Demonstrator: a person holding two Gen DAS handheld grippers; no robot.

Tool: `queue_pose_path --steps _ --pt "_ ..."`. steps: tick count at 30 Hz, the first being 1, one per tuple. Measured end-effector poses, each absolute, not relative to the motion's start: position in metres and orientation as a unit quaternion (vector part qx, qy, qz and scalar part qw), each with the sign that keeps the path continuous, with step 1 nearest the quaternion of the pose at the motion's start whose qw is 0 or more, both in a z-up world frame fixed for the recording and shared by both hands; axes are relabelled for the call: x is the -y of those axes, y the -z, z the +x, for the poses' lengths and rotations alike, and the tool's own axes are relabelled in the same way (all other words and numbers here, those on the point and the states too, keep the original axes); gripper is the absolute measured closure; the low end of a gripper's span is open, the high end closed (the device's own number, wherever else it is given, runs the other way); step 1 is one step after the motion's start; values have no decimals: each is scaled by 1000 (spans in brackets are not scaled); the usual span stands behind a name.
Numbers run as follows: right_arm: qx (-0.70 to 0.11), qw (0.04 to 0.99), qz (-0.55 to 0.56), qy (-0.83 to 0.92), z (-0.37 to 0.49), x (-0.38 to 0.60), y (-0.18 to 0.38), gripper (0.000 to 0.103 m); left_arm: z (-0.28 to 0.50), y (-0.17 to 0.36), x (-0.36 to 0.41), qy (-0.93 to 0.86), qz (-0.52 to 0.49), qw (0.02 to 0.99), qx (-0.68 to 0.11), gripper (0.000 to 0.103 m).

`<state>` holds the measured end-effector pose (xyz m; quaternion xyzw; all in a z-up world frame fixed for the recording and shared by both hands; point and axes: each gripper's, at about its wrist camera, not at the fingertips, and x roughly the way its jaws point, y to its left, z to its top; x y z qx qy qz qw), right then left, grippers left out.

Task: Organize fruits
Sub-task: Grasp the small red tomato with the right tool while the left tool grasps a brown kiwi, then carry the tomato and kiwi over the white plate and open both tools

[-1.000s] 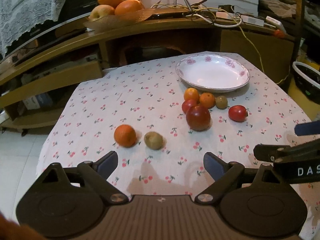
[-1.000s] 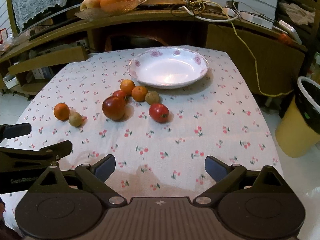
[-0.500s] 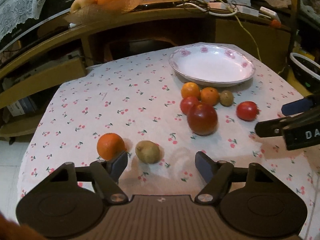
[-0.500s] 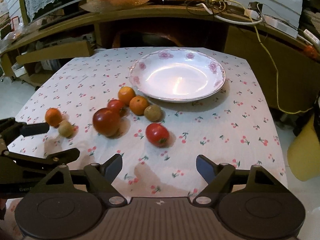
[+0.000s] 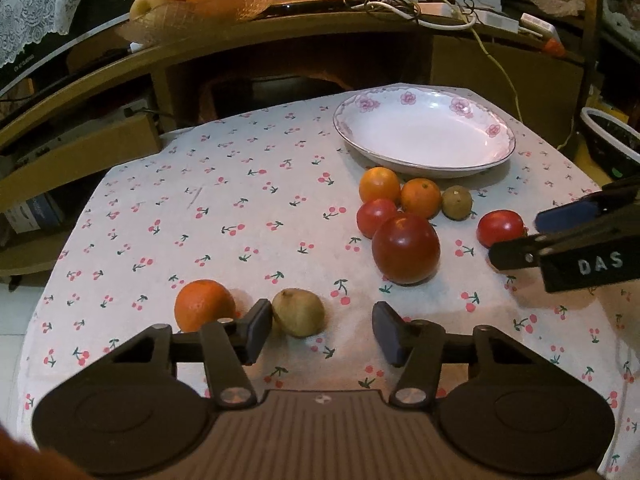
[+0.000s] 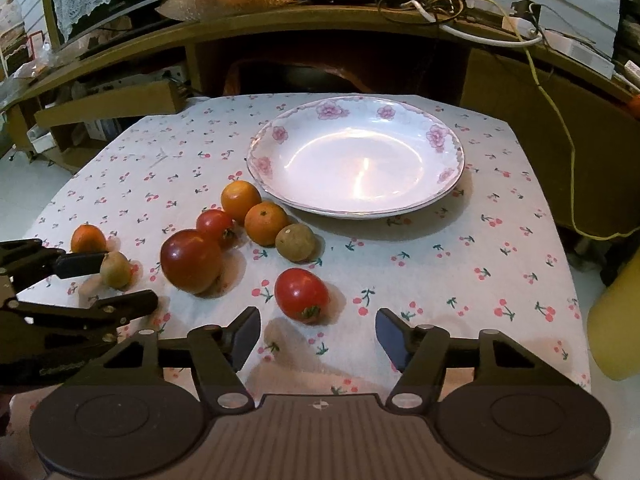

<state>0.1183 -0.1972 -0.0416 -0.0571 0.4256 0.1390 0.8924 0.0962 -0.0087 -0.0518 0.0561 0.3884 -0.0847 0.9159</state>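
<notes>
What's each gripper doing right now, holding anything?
Left gripper: open, fingers have just been closing around the kiwi, not yet gripped.
Right gripper: open, fingers have just been closing toward the tomato, holding nothing.

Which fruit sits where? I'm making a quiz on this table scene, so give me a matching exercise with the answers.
Things:
1. plate
2. big apple
3. lone tomato
4. nearest kiwi

Places or states:
A. just ahead of the right tongs
B. holds nothing
C. between the left tongs' fingers
D. touching a small tomato

Pairs: 1-B, 2-D, 3-A, 4-C
</notes>
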Motion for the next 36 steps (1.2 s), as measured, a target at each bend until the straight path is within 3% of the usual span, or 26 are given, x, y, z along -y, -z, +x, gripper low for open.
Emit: queue_pose_path --steps 12,16,25,36 --pt "-420 893 -76 -146 131 190 45 56 106 53 6 90 39 916 -388 44" --pt "-424 888 -76 -160 129 189 43 73 104 52 5 97 32 914 -394 52" --pt "-434 882 -54 -175 127 193 40 74 102 49 3 113 26 908 -403 69" --pt "-428 884 -40 -183 125 192 31 74 99 45 7 119 29 905 -407 71"
